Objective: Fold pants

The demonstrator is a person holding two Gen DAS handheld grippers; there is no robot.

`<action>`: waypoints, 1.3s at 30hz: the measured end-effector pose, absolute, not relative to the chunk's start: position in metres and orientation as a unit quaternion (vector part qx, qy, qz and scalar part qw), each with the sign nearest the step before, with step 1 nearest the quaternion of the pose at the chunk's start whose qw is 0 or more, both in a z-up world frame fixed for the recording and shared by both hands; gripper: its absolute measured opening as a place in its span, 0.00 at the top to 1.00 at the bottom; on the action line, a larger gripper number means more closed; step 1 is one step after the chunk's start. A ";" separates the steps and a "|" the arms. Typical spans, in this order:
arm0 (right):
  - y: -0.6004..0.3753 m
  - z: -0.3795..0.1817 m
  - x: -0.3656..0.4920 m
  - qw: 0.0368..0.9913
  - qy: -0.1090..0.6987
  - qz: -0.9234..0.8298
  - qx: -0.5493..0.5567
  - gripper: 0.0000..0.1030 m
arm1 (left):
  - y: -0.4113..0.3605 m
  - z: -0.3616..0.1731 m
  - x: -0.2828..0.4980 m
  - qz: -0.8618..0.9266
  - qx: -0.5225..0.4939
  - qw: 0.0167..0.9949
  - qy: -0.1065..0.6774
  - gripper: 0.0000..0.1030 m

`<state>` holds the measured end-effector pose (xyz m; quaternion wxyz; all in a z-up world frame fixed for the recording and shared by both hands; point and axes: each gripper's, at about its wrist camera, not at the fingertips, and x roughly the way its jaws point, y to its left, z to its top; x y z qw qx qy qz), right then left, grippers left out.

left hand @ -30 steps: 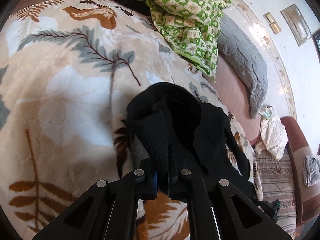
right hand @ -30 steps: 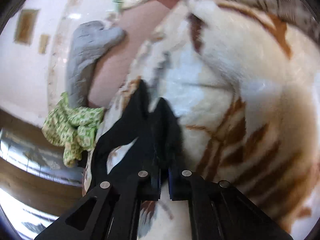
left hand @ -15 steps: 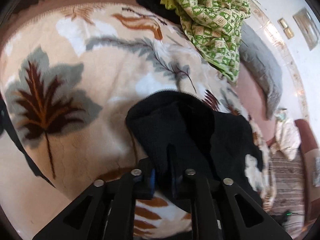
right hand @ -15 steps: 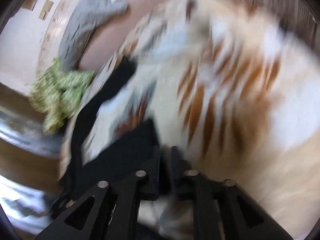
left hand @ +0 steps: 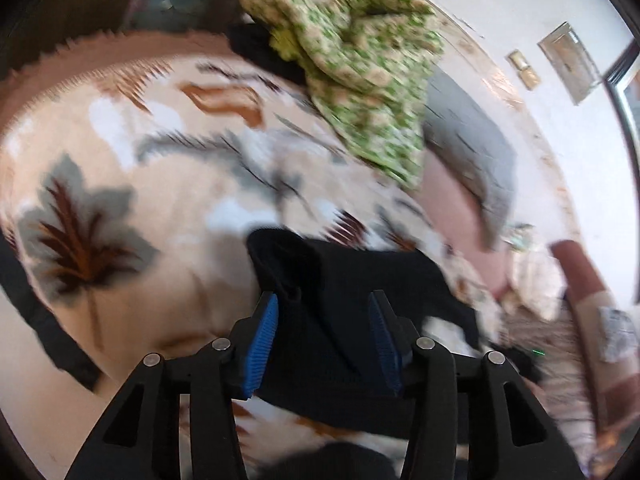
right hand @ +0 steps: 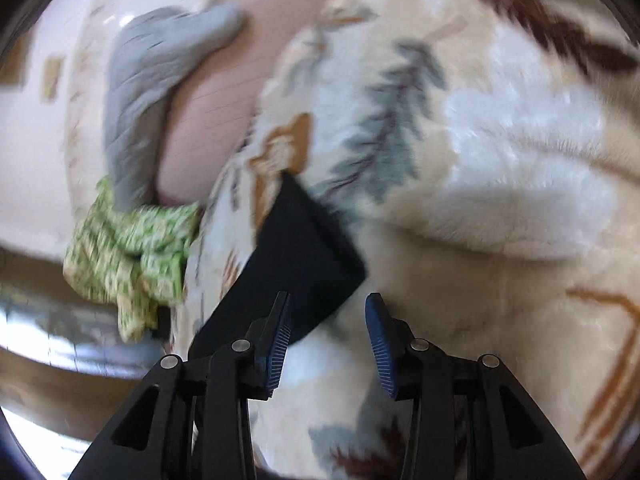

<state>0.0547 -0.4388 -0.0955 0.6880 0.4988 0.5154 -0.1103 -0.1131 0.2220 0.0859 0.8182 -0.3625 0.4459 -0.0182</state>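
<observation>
Beneath me the leaf-print blanket (left hand: 120, 152) covers the bed, and the black pants (left hand: 352, 296) lie flat on it. My left gripper (left hand: 324, 332) and right gripper (right hand: 326, 332) are both wide open, holding nothing, I think so the cloth settles for folding

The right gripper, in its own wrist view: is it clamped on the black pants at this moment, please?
No: the right gripper has its jaws spread apart, and the black pants lie flat on the leaf-print blanket beyond its fingertips.

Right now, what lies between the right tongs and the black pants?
Only the leaf-print blanket, seen in the right wrist view. The open right tongs sit just short of the black pants.
</observation>
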 end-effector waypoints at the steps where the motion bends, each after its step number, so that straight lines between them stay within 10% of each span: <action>1: -0.438 -0.102 0.056 0.690 0.509 -0.110 0.503 0.63 | 0.220 0.086 -0.115 -0.034 -0.373 0.809 0.453 0.55; 6: -0.431 -0.109 0.068 0.703 0.493 -0.096 0.503 0.70 | 0.215 0.082 -0.120 -0.076 -0.440 0.760 0.472 0.53; 9: -0.429 -0.107 0.065 0.710 0.484 -0.088 0.503 0.96 | 0.214 0.073 -0.120 -0.074 -0.473 0.735 0.481 0.51; 23: -0.420 -0.053 0.044 0.757 0.488 -0.067 0.429 0.96 | 0.180 0.011 -0.080 -0.062 -0.542 0.632 0.550 0.44; 25: -0.418 -0.048 0.043 0.762 0.488 -0.063 0.421 0.97 | 0.185 0.017 -0.081 -0.058 -0.550 0.642 0.531 0.57; 27: -0.416 -0.043 0.041 0.766 0.489 -0.060 0.412 0.97 | 0.189 0.018 -0.077 -0.054 -0.550 0.649 0.522 0.97; 39: -0.426 -0.017 -0.014 0.782 0.508 -0.077 0.352 0.97 | 0.269 0.067 -0.011 -0.016 -0.530 0.722 0.444 0.97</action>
